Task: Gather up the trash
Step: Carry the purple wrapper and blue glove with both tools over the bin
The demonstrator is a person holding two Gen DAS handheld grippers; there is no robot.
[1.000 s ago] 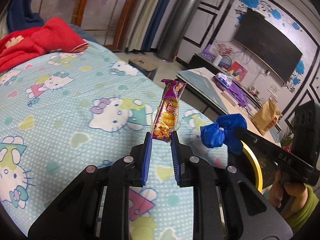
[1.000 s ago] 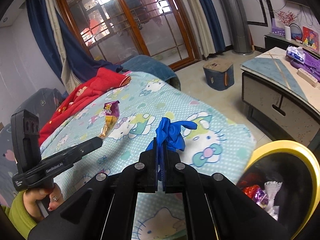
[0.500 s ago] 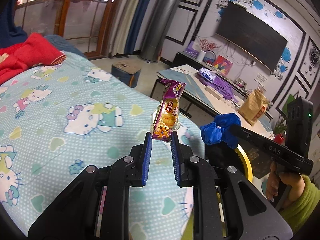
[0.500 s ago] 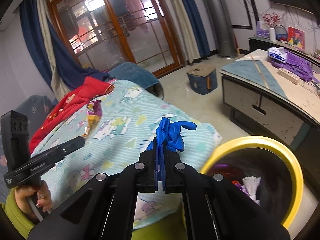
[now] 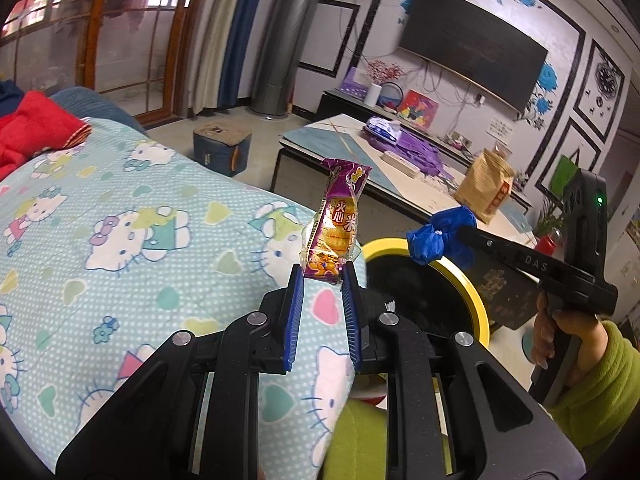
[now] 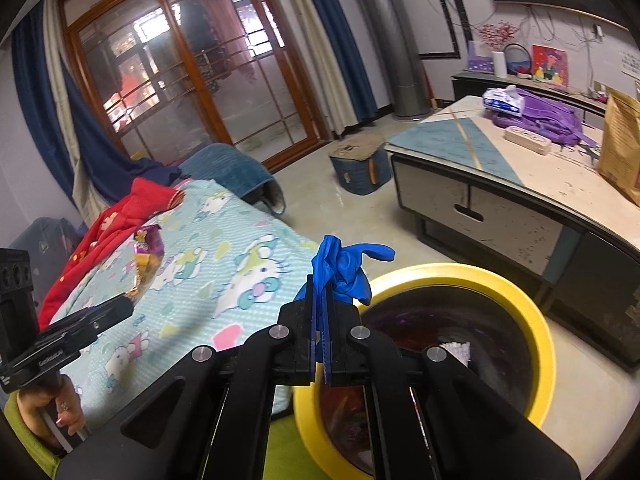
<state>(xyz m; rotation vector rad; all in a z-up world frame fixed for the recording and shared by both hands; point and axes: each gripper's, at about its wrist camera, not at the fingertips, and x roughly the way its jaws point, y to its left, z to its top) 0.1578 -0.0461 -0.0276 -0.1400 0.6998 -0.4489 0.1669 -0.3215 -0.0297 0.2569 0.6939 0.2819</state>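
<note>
1. bed (image 5: 120, 216) with cartoon-cat sheet fills the left of both views, red blanket (image 5: 32, 136) bunched at the far end. looks like the trash came off it.
2. low table (image 6: 500, 184) across the floor holds a purple bag (image 6: 540, 116) and brown paper bag (image 5: 486, 184). not part of this step.
3. yellow-rimmed bin (image 6: 536, 320) stands on the floor just beside the bed corner, some trash already inside. handy spot for drop-offs from the bed.
4. right gripper (image 6: 319, 304) clamped tight on a blue glove (image 6: 344, 268), pinched by one bunched end so the rest flops forward, now over the near rim of the bin.
5. left gripper (image 5: 322, 280) clamped on the bottom edge of a purple snack wrapper (image 5: 340, 224), wrapper standing upright above the pads. it hangs over the bed edge, short of the bin rim.
6. versus a second ago: both views have swung off the bed toward the bin. bin was only a sliver at the right edge then, now fills the lower right view. grips unchanged on both items.
7. judgement: carry nearly done, glove likely drops first, wrapper needs a bit more travel.
</note>
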